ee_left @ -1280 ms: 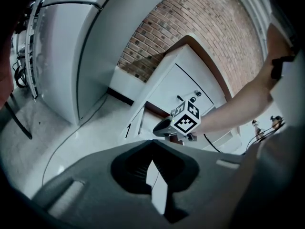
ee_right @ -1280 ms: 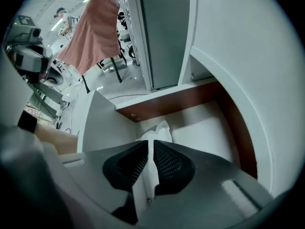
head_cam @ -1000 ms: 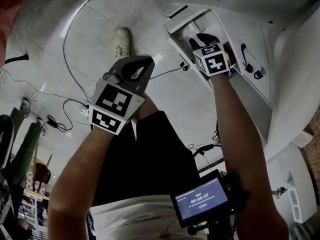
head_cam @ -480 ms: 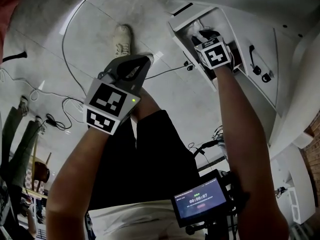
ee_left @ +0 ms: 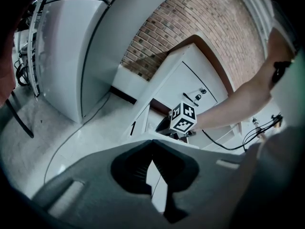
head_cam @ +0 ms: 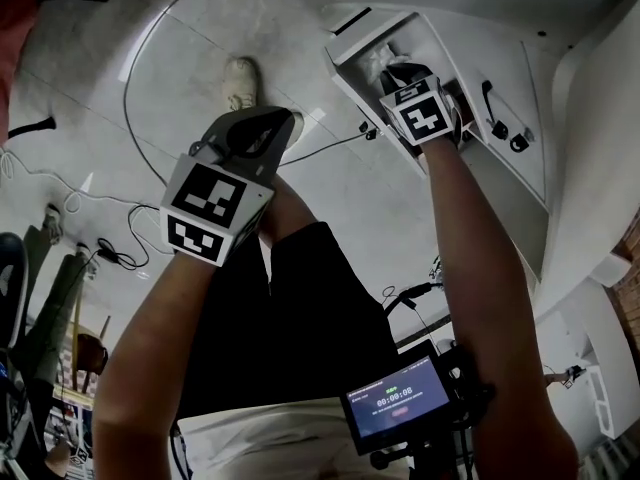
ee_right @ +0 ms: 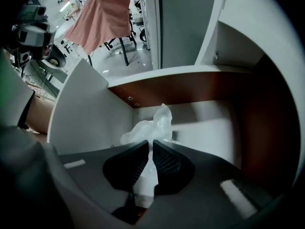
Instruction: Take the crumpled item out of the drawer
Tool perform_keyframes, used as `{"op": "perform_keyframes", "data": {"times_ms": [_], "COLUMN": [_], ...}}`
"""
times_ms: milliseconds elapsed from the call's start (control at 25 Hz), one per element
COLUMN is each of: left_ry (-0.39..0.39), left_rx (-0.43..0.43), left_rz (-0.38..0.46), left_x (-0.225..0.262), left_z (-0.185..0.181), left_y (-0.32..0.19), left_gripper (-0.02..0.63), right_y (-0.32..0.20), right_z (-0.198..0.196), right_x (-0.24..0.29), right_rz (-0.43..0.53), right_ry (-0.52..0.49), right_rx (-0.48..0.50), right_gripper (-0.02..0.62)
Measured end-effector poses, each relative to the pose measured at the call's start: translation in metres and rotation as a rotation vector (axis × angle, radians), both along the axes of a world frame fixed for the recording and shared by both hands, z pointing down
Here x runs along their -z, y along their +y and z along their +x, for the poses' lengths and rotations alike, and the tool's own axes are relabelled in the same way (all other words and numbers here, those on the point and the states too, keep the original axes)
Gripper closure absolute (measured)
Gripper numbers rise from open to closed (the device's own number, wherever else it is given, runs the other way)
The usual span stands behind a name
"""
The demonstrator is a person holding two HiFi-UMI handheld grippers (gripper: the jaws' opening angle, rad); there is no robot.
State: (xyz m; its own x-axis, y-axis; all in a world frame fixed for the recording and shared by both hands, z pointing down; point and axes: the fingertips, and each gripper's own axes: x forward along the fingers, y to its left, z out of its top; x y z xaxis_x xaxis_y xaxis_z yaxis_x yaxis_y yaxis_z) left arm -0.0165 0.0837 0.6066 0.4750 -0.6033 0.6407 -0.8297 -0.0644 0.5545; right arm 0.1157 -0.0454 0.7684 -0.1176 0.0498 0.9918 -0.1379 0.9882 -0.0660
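Observation:
The crumpled white item [ee_right: 153, 124] lies in the back corner of the open white drawer [ee_right: 86, 109]. My right gripper [ee_right: 151, 142] reaches into the drawer, its jaws closing, and its pads pinch the near part of the item. In the head view the right gripper [head_cam: 400, 72] is down inside the drawer [head_cam: 345, 78] at the upper right, and a bit of the crumpled item [head_cam: 374, 62] shows beside it. My left gripper [head_cam: 285, 120] hangs over the floor left of the drawer, away from it. In its own view the left gripper [ee_left: 152, 140] is shut with nothing held.
The drawer belongs to a white cabinet [head_cam: 520, 88] with black handles [head_cam: 495, 123] on its front. Cables [head_cam: 135, 98] run over the grey floor, and the person's shoe [head_cam: 240, 83] stands near the drawer. A small screen device [head_cam: 400, 398] hangs at the waist. Pink cloth [ee_right: 102, 13] hangs beyond the drawer.
The right gripper has stayed inside the drawer with only small shifts. The left gripper has drifted a little to the left.

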Motion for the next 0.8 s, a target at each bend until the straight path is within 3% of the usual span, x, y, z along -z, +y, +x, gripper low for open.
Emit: {"op": "perform_keyframes", "data": {"times_ms": [800], "left_ry": [-0.064], "left_rx": [-0.108], "left_rz": [0.058], "left_x": [0.058], "left_z": [0.019], "left_y": [-0.018], "left_gripper": [0.603], "right_y": [0.017], "right_z": [-0.013], "right_x": [0.118], "right_rz": [0.095], "right_ry": [-0.296], "right_rx": [-0.226], "right_gripper": [0.563]}}
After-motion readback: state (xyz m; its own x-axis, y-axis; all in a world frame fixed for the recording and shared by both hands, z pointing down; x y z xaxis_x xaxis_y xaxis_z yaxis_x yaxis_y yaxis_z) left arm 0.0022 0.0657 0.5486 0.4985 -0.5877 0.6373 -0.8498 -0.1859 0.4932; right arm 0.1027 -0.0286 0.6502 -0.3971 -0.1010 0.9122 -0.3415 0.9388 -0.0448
